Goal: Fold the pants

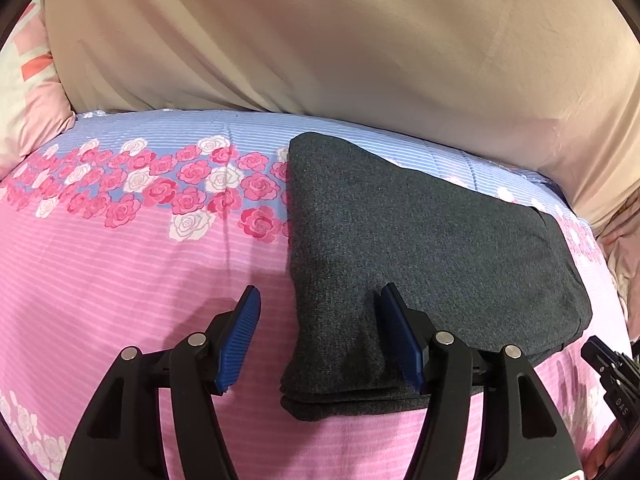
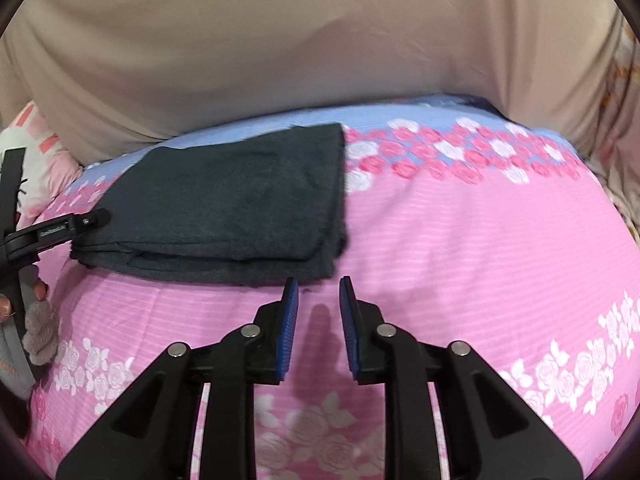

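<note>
The dark grey pants (image 1: 420, 240) lie folded into a thick, layered rectangle on the bed. My left gripper (image 1: 320, 292) is open and straddles their near left corner: one blue pad hangs over the pink cover and the other over the cloth, neither pressing. In the right wrist view the pants (image 2: 240, 200) sit at upper left. My right gripper (image 2: 318, 283) is slightly open with nothing between its pads, just in front of the pants' near right corner. One black finger of the left gripper (image 2: 92, 218) shows at the pants' left end.
The bed cover (image 1: 120, 300) is pink with a band of roses and a blue striped far edge. A beige cloth (image 1: 320, 40) rises behind the bed. A pink and white pillow (image 1: 28, 92) sits at far left. A hand's fingers (image 2: 38, 290) and a grey fuzzy sleeve (image 2: 40, 336) show at left.
</note>
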Motion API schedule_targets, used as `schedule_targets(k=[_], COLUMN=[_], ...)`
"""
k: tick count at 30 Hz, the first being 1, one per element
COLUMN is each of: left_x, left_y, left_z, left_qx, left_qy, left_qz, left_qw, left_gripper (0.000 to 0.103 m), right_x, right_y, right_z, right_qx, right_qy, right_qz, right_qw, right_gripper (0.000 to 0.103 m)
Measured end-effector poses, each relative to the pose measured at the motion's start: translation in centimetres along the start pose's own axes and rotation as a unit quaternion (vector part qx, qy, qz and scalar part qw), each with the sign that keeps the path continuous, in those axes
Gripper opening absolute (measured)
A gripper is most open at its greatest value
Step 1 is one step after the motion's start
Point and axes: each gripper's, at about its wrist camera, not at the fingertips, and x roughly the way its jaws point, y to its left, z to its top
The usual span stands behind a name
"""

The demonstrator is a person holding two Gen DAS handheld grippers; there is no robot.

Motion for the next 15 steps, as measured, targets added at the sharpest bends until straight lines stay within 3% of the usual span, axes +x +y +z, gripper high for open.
schedule_targets(k=[3, 8, 9, 13, 15], left_x=[0.1, -0.1, 0.0, 0.0, 0.0], left_y=[-0.1, -0.2, -0.2, -0.4, -0.4], left_z=[0.0, 0.0, 0.1, 0.2, 0.2], left_qx=[0.004, 0.003, 0.004, 0.009, 0.009], left_qy=[0.0, 0.0, 0.001, 0.001, 0.001], left_qz=[0.003, 0.005, 0.005, 0.008, 0.008], left_qw=[1.0, 1.0, 1.0, 0.9999, 0.9999], left_gripper=[0.061, 0.064, 0.064, 0.064, 0.064], right_x=[2.0, 2.1, 1.4, -0.2, 0.3], right_y=[0.2, -3.4, -3.5, -1.7, -0.3], right_z=[0.9, 1.7, 1.7, 1.0, 0.7], right_qx=[0.0, 0.066, 0.068, 0.07, 0.048], right_qy=[0.024, 0.014, 0.005, 0.003, 0.014], right_qz=[0.003, -0.065, -0.061, 0.032, 0.04], right_qw=[1.0, 0.996, 0.996, 0.997, 0.998], right_gripper=[0.023, 0.021, 0.021, 0.023, 0.023])
